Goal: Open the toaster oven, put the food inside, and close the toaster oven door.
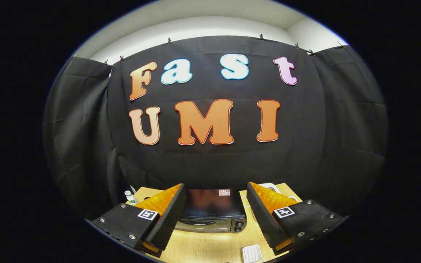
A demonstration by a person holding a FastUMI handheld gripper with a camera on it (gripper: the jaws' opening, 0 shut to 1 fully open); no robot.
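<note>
A wooden table (210, 244) carries the scene, with the toaster oven (212, 213) as its landmark: a dark, low box set against the booth's back wall, its door up and shut, the handle bar running across the glass front and two knobs stacked at the door's right end. The gripper (216, 215), held high and well back from the oven, has its fingers spread wide apart with nothing between them, and the oven sits beyond them in the gap. A small white grid-patterned item (251, 253) lies on the table in front of the oven, toward its right; whether this is the food cannot be told. A white object (269, 187) peeks out behind the oven's right side, and a small bottle with a green label (131, 198) stands off its left rear corner. A shut door suits both a job waiting to start and one completed, since the glass gives no view inside. Risk, as judged: from this height and distance the fingers could miss the thin handle or slip off it, or a pull could drag the light oven across the smooth wood
</note>
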